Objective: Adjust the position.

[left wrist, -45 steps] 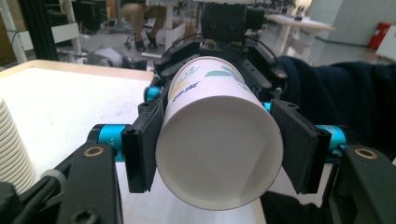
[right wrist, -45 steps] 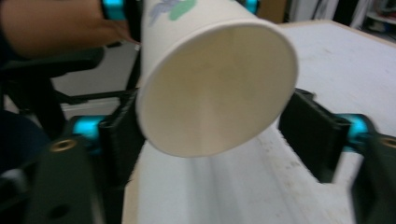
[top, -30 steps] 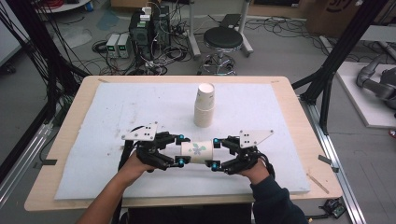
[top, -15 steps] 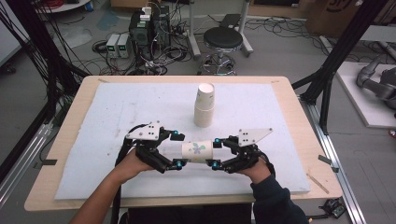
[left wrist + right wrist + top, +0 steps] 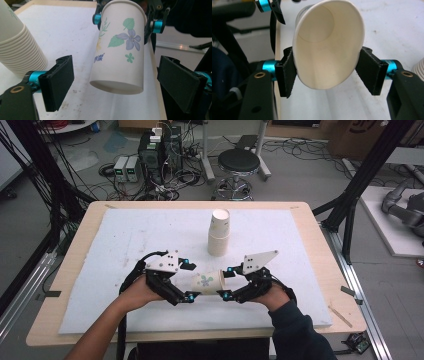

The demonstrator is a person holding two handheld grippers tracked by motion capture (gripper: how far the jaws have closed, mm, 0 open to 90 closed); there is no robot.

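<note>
Two grippers, one loose paper cup and one stack of paper cups are on view. Nearest the table's front edge, two hands come in from below and hold the grippers level above the white mat, jaws pointing inward at each other. The left gripper has just been opening: in the left gripper view its two black pads stand spread on either side of the cup's base, clear of its wall. The right gripper pinches the rim end of the paper cup; in the right gripper view its pads press the mouth from both sides and squeeze it into an oval. The cup lies level in the air between the two grippers, base towards the left one, mouth towards the right one. Its wall bears a printed purple flower and green leaves, and its inside is bare white with nothing in it. Farther back, near the mat's middle, stands the stack of paper cups, upright, nested one in another, mouth up, well apart from the held cup.
</note>
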